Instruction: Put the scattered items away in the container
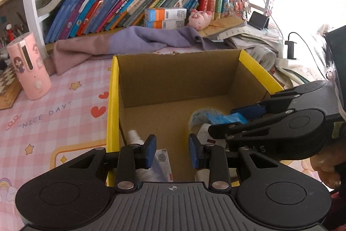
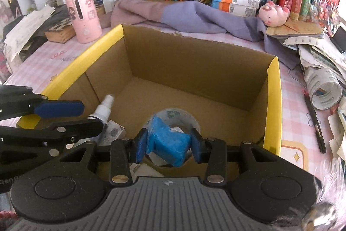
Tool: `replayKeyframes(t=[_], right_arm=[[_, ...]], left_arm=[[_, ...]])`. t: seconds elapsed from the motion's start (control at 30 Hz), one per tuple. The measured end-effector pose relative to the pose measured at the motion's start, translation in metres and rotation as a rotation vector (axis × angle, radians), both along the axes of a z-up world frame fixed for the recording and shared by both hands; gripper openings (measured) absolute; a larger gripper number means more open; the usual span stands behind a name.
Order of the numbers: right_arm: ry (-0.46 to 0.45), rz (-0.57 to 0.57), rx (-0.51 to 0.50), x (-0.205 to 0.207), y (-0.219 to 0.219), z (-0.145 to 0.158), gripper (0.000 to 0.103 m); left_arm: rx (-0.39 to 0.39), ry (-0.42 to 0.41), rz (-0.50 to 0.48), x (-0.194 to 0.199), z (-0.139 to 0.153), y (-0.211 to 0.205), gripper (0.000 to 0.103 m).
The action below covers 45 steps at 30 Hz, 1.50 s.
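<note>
Blue packet (image 2: 167,144) low in the middle of the right wrist view, pinched between the pads of the right gripper (image 2: 169,145) over the cardboard box (image 2: 194,57). Under it, a tape roll (image 2: 175,116). White spray bottle (image 2: 103,107) and small printed carton (image 2: 113,131) at the box's lower left. Left gripper (image 1: 172,151) low in its own view, fingers spread, holding nothing. Pink canister (image 1: 29,66) at far left.

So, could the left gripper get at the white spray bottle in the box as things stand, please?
Probably yes. The left gripper is open and empty over the box, and the spray bottle lies just below and left of it, with nothing covering it. The right gripper is off to the side.
</note>
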State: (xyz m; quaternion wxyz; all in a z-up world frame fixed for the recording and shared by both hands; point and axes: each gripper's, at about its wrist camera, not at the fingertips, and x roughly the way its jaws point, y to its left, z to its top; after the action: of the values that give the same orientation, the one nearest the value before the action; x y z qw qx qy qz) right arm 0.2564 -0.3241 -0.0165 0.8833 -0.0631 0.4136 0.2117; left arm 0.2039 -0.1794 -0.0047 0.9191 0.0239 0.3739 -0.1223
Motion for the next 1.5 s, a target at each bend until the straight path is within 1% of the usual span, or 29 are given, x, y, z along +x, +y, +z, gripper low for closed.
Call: replayKeyframes(t=[0.1, 0.13, 0.17, 0.2, 0.23, 0.27, 0.33, 0.47, 0.7, 0.93, 1.17, 1.3, 1.4, 1.5], right_arm=[[-0.004, -0.002, 0.004, 0.000, -0.001, 0.000, 0.040], [-0.009, -0.004, 0.005, -0.001, -0.001, 0.001, 0.040], [-0.014, -0.009, 0.008, -0.002, -0.001, 0.001, 0.043], [-0.018, -0.015, 0.012, -0.002, -0.001, 0.002, 0.047], [-0.022, -0.020, 0.018, -0.003, -0.002, 0.003, 0.049], [-0.025, -0.026, 0.025, -0.005, -0.003, 0.004, 0.050], [-0.037, -0.037, 0.034, -0.007, -0.004, 0.008, 0.052], [-0.074, -0.062, 0.051, -0.017, -0.004, 0.017, 0.056], [-0.121, -0.103, 0.058, -0.041, 0.005, 0.028, 0.057], [-0.152, -0.117, 0.047, -0.068, 0.023, 0.036, 0.058], [-0.178, -0.157, 0.045, -0.095, 0.039, 0.041, 0.062], [-0.183, -0.182, 0.045, -0.109, 0.049, 0.041, 0.062], [-0.180, -0.191, 0.039, -0.122, 0.058, 0.040, 0.062], [-0.184, -0.192, 0.027, -0.138, 0.067, 0.039, 0.064]], left_arm=[[-0.007, -0.032, 0.002, -0.006, 0.002, 0.000, 0.034], [-0.011, -0.054, 0.000, -0.009, 0.005, 0.000, 0.038], [-0.014, -0.076, 0.002, -0.012, 0.007, 0.001, 0.042], [-0.016, -0.096, 0.008, -0.015, 0.009, 0.001, 0.050], [-0.018, -0.120, 0.016, -0.019, 0.012, 0.003, 0.055], [-0.022, -0.139, 0.023, -0.022, 0.015, 0.004, 0.056], [-0.029, -0.164, 0.042, -0.025, 0.019, 0.007, 0.063], [-0.037, -0.191, 0.071, -0.034, 0.024, 0.016, 0.070], [-0.045, -0.218, 0.091, -0.056, 0.030, 0.036, 0.081], [-0.054, -0.230, 0.095, -0.076, 0.035, 0.058, 0.083], [-0.056, -0.227, 0.099, -0.096, 0.036, 0.080, 0.084], [-0.056, -0.216, 0.096, -0.109, 0.034, 0.093, 0.085], [-0.060, -0.203, 0.107, -0.121, 0.032, 0.104, 0.088], [-0.067, -0.197, 0.123, -0.132, 0.032, 0.114, 0.089]])
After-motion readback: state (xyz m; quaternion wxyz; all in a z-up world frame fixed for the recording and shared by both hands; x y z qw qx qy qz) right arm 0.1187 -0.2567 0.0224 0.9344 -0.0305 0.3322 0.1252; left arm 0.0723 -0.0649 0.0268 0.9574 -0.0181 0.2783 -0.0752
